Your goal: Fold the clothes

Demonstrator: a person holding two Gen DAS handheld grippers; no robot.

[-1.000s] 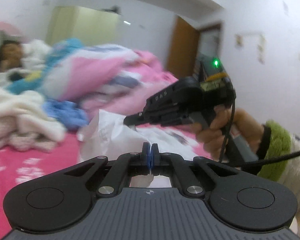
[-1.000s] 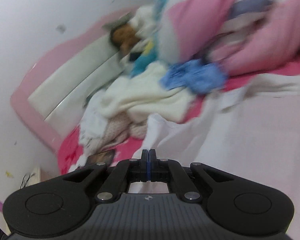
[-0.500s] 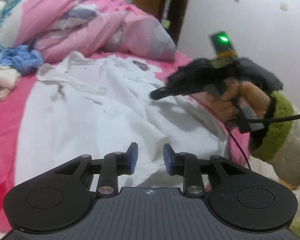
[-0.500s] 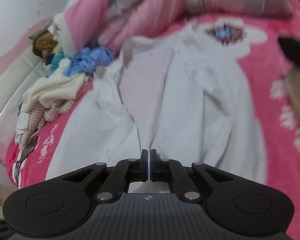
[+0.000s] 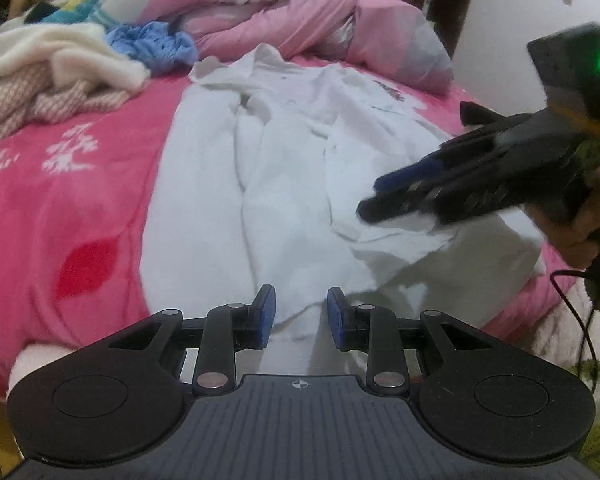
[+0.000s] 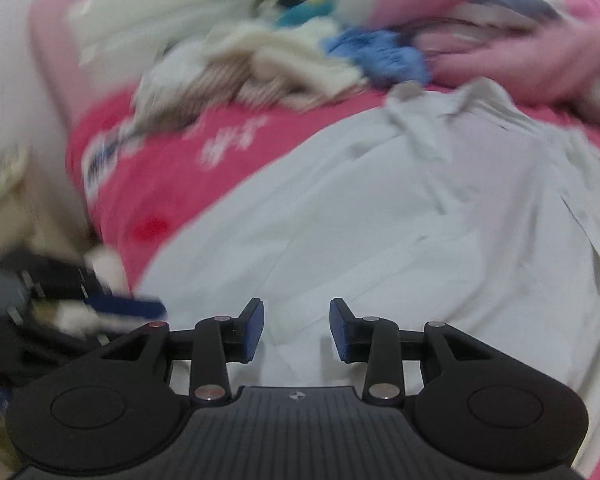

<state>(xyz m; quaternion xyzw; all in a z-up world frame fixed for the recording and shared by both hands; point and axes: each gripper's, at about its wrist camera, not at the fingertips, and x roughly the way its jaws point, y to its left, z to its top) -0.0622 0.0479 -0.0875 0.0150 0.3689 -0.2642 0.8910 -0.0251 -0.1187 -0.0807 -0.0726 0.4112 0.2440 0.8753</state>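
Pink bedding [image 5: 80, 208] with white flower prints and a red patch covers the bed that fills both views. At the far left of the left wrist view a person lies against the headboard, and just nearer sits a heap of clothes — a cream fleece [image 5: 56, 56] over a checked knit garment [image 5: 40, 100], with a crumpled blue cloth [image 5: 152, 42] at its right edge. Behind them a pink and white quilt [image 5: 300, 12] is bunched along the far side of the bed.

Centre of the scene, a white shirt [image 5: 268, 152] lies spread flat on the bedding, collar at the far end, hem toward the cameras and running off the near edge. The left gripper [image 5: 299, 318] hangs over that near hem; its blue-padded fingers stand apart, with cloth seen in the gap below them but not pinched.

To the right, the right gripper [image 5: 374, 196] reaches in over the shirt's right side, held by a hand [image 5: 576, 228] with a green fleece cuff, a green light glowing on its body. Its own view, blurred, shows the fingers [image 6: 254, 332] apart — they have just been opening — with only loose white fabric beneath, nothing clamped.
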